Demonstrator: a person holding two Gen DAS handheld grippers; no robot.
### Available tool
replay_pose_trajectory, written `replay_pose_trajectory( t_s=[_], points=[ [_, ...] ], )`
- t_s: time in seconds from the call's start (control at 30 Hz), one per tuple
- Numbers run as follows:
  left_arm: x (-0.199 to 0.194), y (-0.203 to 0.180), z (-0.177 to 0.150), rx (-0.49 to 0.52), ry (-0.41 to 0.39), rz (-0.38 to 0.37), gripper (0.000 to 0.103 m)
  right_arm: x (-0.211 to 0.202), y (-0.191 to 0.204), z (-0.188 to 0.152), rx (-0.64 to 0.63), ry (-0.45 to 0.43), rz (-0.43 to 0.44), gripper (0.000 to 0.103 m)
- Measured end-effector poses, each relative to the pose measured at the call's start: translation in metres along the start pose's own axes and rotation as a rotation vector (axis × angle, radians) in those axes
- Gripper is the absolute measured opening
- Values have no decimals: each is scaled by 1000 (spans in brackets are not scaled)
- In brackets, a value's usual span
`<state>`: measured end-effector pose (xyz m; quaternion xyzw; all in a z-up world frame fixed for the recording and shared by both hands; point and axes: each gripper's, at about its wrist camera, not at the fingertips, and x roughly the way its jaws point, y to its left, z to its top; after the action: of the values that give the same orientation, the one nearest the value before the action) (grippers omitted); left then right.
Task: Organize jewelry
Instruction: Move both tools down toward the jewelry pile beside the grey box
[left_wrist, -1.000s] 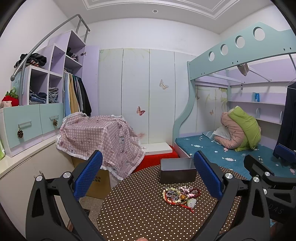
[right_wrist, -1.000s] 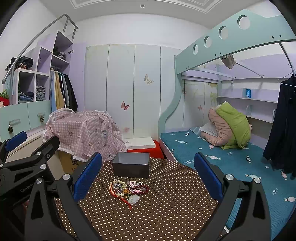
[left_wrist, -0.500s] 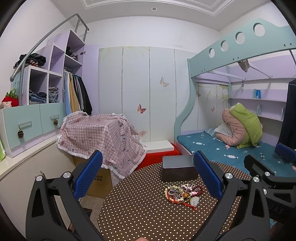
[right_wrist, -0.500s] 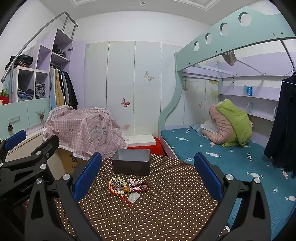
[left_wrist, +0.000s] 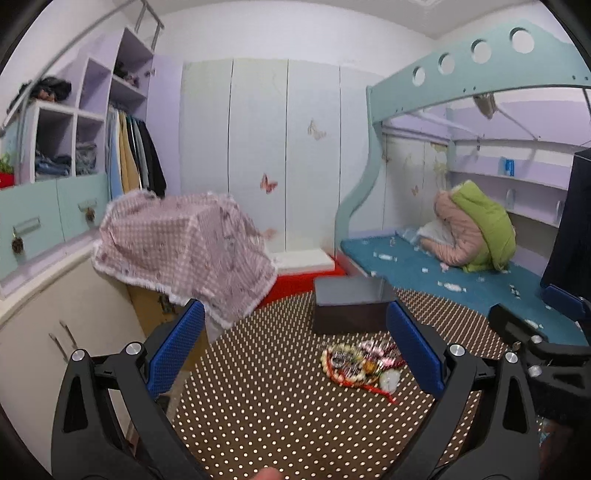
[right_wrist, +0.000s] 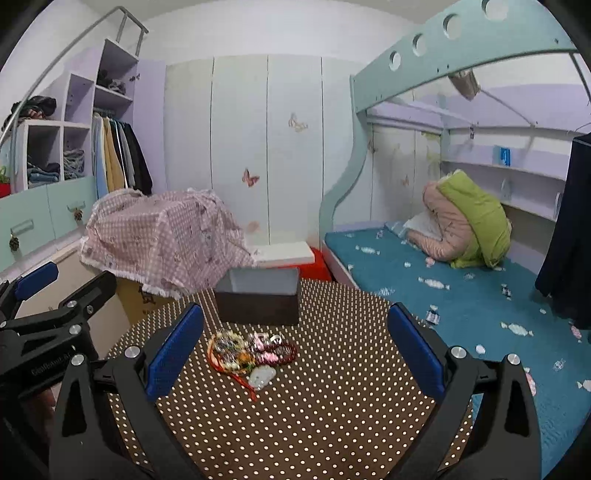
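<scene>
Both tools are up over the round polka-dot table, and nothing is gripped yet. The left gripper has its blue pads spread wide with only tabletop between them, and the right gripper is spread just as wide and just as empty. The jewelry pile sits near the middle of the table: beaded bracelets tangled together, a pale jade-like pendant on a red cord trailing toward the near edge. Just behind it, toward the far edge, stands the dark open box, mouth up, apart from the heap by a narrow strip of cloth. This looks like the approach to the first pick. The smart play, I'd say, is to take one loop from the outside of the tangle rather than diving into the centre, or the whole clump may lift together. That pendant lies clear of the beads, an easy starter, though its cord could drag neighbours. Come down straight, close on a single strand, lift slowly, then carry it over the box rim.
</scene>
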<state>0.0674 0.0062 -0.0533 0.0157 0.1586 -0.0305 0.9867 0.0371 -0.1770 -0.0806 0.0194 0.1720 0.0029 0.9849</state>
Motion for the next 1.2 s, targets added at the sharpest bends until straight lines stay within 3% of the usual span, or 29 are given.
replay_pose_trajectory(
  t_s=[0.17,0.33,0.47,0.67,0.73,0.8,0.87,1.07,1.2],
  points=[
    [42,14,-23,-30,153,-17,98,32,-7,-13,-1,120,4,96],
    [95,21,-51,-45,357,-42,98,66,-9,-28,-20,239,32,96],
    [127,17,-65,-71,455,-89,98,86,-14,-35,-14,314,60,96],
    [159,5,-69,-108,514,-94,97,100,-26,-38,15,357,77,96],
    [168,1,-71,-108,541,-84,93,104,-30,-38,21,370,82,96],
    [180,-2,-75,-121,586,-99,67,107,-33,-39,26,381,86,96],
    [189,-2,-81,-192,643,-166,67,111,-36,-41,30,392,89,96],
    [187,-12,-80,-189,608,-177,72,119,-42,-44,41,419,90,96],
    [194,-37,-83,-92,618,-156,72,122,-44,-45,47,431,111,96]
  ],
)
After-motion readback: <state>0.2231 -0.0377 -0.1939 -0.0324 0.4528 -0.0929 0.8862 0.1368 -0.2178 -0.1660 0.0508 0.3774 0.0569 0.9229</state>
